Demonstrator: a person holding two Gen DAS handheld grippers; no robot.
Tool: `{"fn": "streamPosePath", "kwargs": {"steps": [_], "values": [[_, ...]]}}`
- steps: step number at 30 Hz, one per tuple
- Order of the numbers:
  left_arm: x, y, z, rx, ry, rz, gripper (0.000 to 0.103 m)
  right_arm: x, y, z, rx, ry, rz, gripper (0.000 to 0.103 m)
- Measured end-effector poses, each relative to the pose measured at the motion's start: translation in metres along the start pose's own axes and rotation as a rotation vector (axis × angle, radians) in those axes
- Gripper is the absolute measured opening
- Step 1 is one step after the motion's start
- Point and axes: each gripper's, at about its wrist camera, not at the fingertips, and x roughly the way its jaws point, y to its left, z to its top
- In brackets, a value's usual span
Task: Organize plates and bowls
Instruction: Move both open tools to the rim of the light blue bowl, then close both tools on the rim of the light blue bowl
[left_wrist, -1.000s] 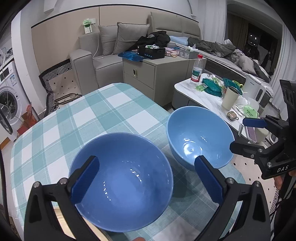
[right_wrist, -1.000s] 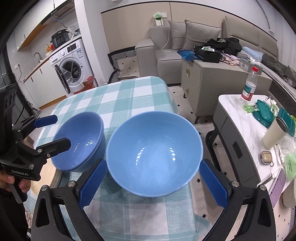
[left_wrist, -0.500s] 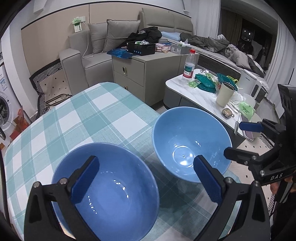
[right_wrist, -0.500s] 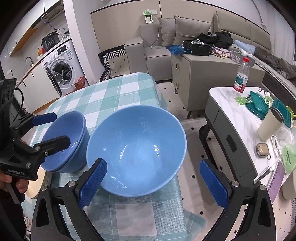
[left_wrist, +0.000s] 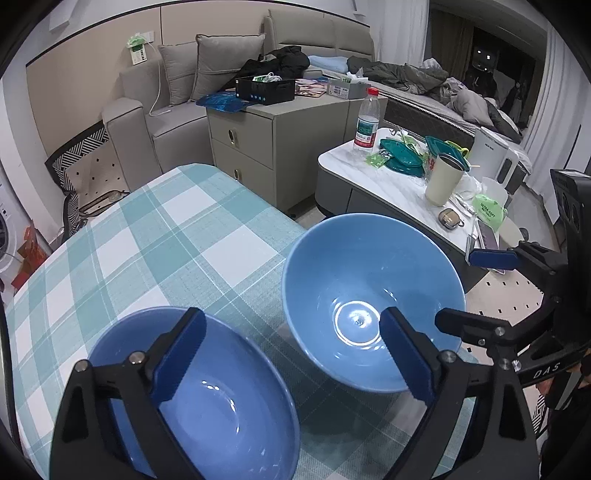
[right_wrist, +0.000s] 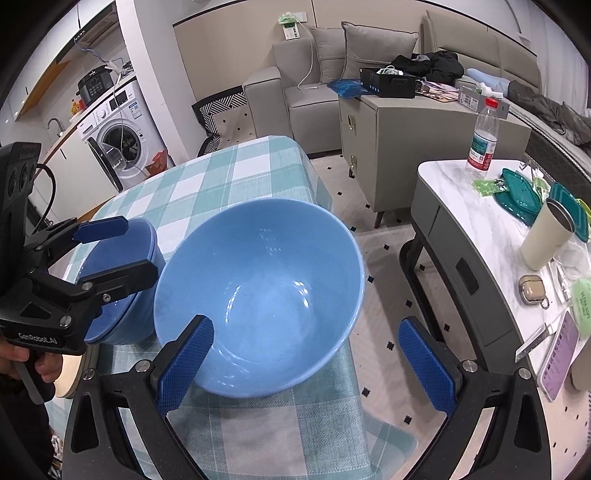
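Observation:
Two bowls stand side by side on the checked tablecloth (left_wrist: 166, 240). The dark blue bowl (left_wrist: 207, 413) is on the left and the larger light blue bowl (left_wrist: 369, 280) sits by the table's right edge. My left gripper (left_wrist: 291, 356) hangs above the gap between them. Its jaws are closing, with the dark bowl's right rim between them and no pad pressing on it. From the right wrist, my right gripper (right_wrist: 304, 365) is open over the light blue bowl (right_wrist: 266, 280), whose near rim lies between the fingers. The dark blue bowl (right_wrist: 122, 317) and left gripper (right_wrist: 136, 249) show at the left.
A marble side table (right_wrist: 480, 221) to the right carries a water bottle (right_wrist: 482, 136), a cream cup (right_wrist: 546, 236), teal lids and small items. Behind stand a grey cabinet (left_wrist: 258, 147) and sofa. A pale round edge (right_wrist: 70, 373) shows under the dark bowl. The floor drops off just beyond the light bowl.
My left gripper has moved right, off the dark bowl's middle toward the gap, and its jaws have narrowed a little. My right gripper has sunk closer to the light bowl, still open.

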Motion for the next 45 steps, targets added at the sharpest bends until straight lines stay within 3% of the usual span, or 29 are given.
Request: {"fn": "streamPosePath", "kwargs": {"steps": [22,32,37,45], "values": [[0.039,-0.002,0.009,0.011,0.092,-0.037,0.079,0.021,-0.002,0.008,0.005,0.034,0.010,0.102],[0.053,-0.007,0.008,0.024,0.135,-0.051,0.053,0.027,-0.005,0.008,0.008,0.050,0.001,0.102],[0.055,-0.009,0.006,0.036,0.140,-0.037,0.049,0.027,-0.007,0.007,0.014,0.056,0.027,0.101],[0.054,-0.011,0.004,0.039,0.140,-0.024,0.041,0.028,-0.005,0.003,0.001,0.068,0.045,0.089]]}}
